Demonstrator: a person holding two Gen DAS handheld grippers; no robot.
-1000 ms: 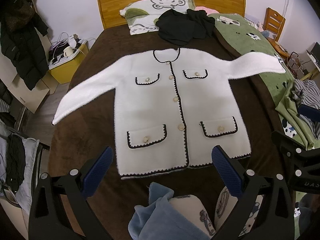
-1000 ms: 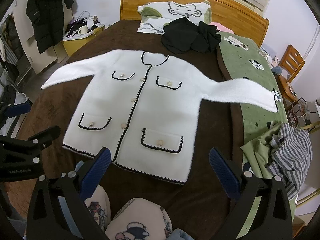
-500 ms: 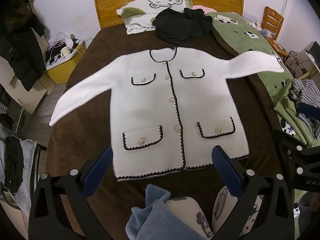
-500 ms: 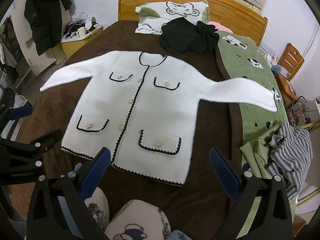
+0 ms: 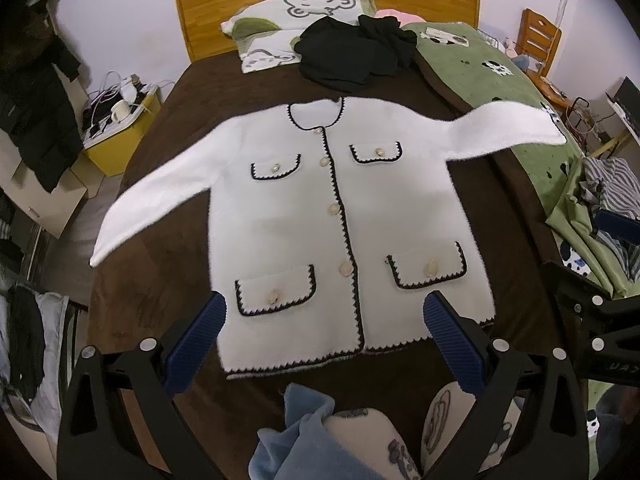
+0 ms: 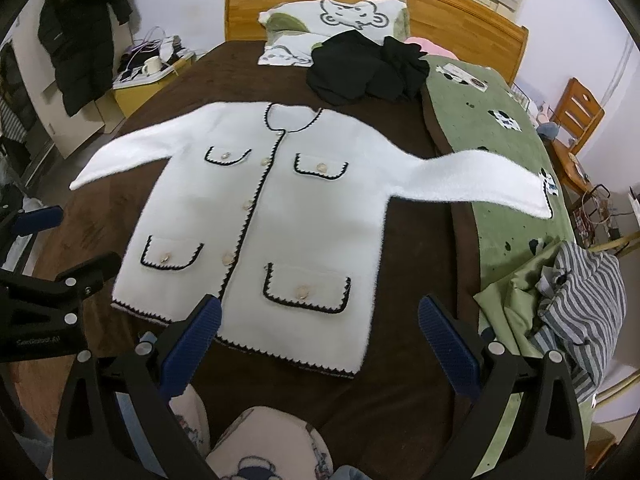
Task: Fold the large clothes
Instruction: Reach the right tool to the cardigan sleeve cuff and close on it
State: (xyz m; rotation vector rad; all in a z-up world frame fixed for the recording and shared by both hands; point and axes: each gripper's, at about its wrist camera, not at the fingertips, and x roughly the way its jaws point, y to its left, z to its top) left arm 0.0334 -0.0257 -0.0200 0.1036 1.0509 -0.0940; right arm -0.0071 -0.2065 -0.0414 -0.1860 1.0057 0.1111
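A white cardigan [image 5: 340,216] lies spread flat on the bed [image 5: 168,280], mid-frame; your left gripper [image 5: 324,320] and right gripper [image 6: 320,320] hover with jaws wide, empty. It looks soft, floppy: pinch hem corners or cuffs

Cardigan [image 5: 340,216] lies flat mid-bed [image 5: 160,280]; dark clothes [image 5: 352,56] behind it; pillow [image 5: 296,12] against headboard [image 5: 208,4].

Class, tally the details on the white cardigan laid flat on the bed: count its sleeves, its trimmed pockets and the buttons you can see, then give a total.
On the white cardigan:
Sleeves: 2
Pockets: 4
Buttons down the front: 4
Buttons on pockets: 4
Total: 14
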